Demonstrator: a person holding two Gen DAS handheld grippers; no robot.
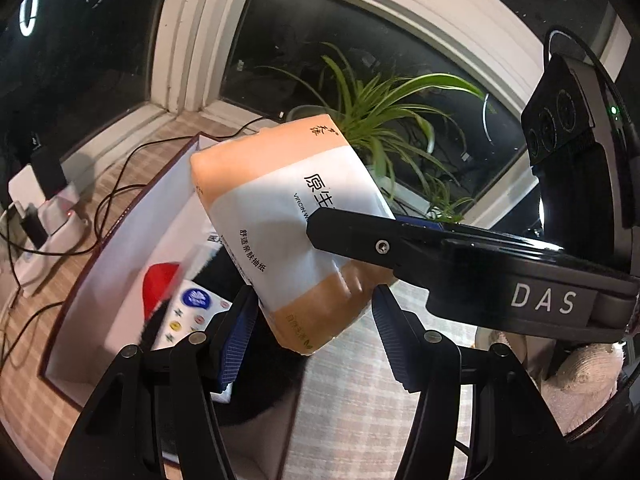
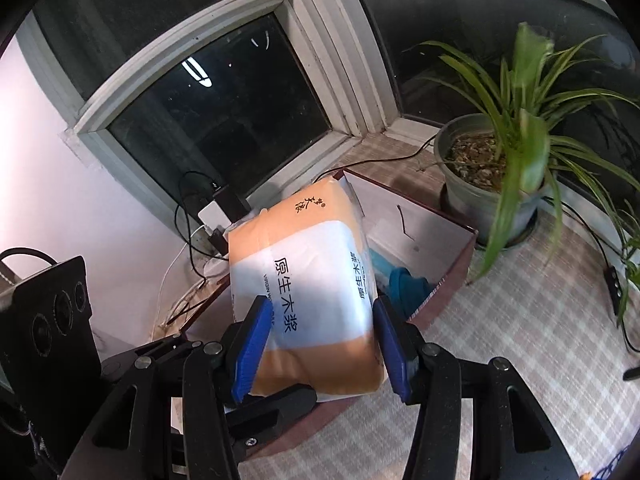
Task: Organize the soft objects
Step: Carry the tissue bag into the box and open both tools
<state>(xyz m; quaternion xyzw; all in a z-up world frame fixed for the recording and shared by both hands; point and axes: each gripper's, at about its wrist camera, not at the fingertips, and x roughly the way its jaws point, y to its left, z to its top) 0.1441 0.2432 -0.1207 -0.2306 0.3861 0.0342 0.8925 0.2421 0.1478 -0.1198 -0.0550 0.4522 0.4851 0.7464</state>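
An orange and white tissue pack [image 2: 308,280] is held between the blue pads of my right gripper [image 2: 320,340], above a maroon box with a white inside [image 2: 420,220]. In the left wrist view the same pack [image 1: 280,216] hangs above the box [image 1: 132,216], with the right gripper's black finger across it. My left gripper [image 1: 316,332] is open, its pads on either side of the pack's lower end without squeezing it. Inside the box lie a red soft item [image 1: 158,284], a white printed pack [image 1: 188,312], a black fuzzy thing [image 1: 256,360] and something teal [image 2: 404,284].
A potted spider plant [image 2: 492,168] stands right of the box on a checked cloth [image 2: 520,320]. Cables and a white power strip [image 1: 36,252] lie to the left. Dark windows [image 2: 220,100] stand behind. A pale plush item [image 1: 580,380] lies at the right.
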